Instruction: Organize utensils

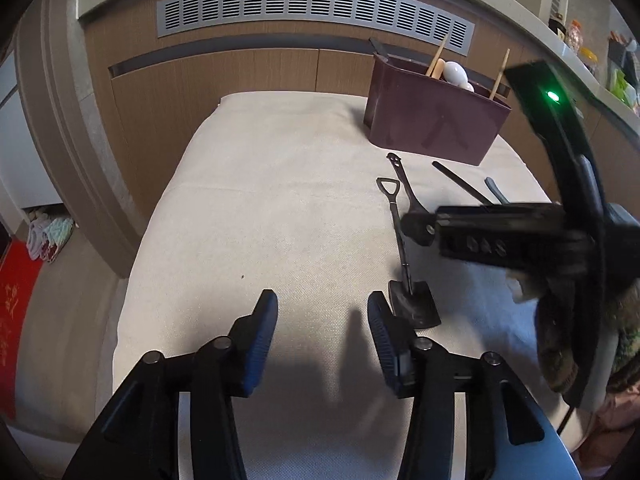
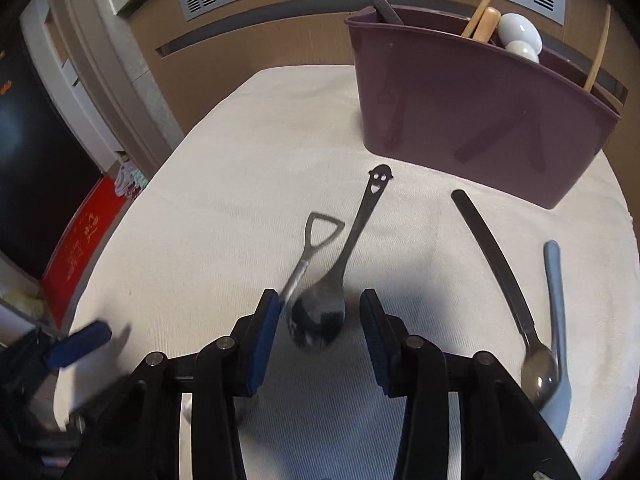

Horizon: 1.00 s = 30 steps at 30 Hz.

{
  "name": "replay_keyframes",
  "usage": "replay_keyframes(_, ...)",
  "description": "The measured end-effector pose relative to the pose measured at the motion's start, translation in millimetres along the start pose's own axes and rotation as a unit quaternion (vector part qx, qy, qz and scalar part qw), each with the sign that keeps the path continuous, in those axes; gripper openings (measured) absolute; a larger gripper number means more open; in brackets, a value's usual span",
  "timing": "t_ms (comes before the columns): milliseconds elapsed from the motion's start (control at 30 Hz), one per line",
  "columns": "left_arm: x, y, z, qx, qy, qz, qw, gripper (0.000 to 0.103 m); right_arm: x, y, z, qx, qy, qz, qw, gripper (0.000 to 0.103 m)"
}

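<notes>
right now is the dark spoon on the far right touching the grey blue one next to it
Touching. The right wrist view shows the dark spoon with its bowl lying against and partly over the grey-blue spoon near their bowl ends; their handles spread apart toward the maroon caddy.

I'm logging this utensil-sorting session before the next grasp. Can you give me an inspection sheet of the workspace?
Surface: table under a white cloth.
Job's things: purple caddy at the far right, already holding wooden and white utensils; smiley-handled spoon, shovel-shaped spoon, dark-handled spoon and pale blue spoon lie loose on the cloth.
Clutter: nothing seen.
Grippers: left tool open over bare cloth, holding nothing; right tool open, its fingers either side of the smiley-handled spoon's bowl.
Cables: black lead behind the right tool.
Surroundings: wood panelling with a grey vent grille.
</notes>
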<state>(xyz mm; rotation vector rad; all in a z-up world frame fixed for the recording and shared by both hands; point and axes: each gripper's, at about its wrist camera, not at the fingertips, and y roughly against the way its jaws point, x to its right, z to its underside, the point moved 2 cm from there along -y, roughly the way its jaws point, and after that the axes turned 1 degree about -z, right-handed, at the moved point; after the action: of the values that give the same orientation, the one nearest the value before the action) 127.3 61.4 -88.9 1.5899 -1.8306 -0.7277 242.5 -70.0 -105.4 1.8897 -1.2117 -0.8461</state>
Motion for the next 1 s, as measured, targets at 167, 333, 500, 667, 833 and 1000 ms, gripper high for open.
replay_keyframes(167,11.9,1.9,6.1,-0.011,-0.018,0.03,0.9993,0.049,-1.2,8.0,7.2,-0.003,0.031,0.007,0.999,0.017)
replay_keyframes(333,32.9,2.8,14.7,-0.021,-0.049,0.069,0.9962,0.054,30.5,31.1,26.7,0.001,0.029,0.049,0.998,0.012)
replay_keyframes(500,54.4,-4.1,14.1,-0.019,-0.071,0.056,0.9957,0.057,65.7,53.4,49.0,0.01,-0.009,0.072,0.997,0.012)
replay_keyframes(667,59.1,-22.3,7.6,-0.03,-0.042,0.022,0.9984,0.054,77.6,78.4,59.5,0.05,-0.018,0.087,0.995,0.014)
replay_keyframes(833,57.1,-25.0,-0.2,-0.02,-0.032,0.014,0.9992,0.033,80.9,86.5,60.7,0.061,-0.015,0.081,0.995,0.031)
replay_keyframes(1000,46.7,3.2,-19.0,0.046,-0.033,-0.002,0.9984,0.033,81.6,82.4,54.2,0.057,-0.018,0.063,0.996,0.032)
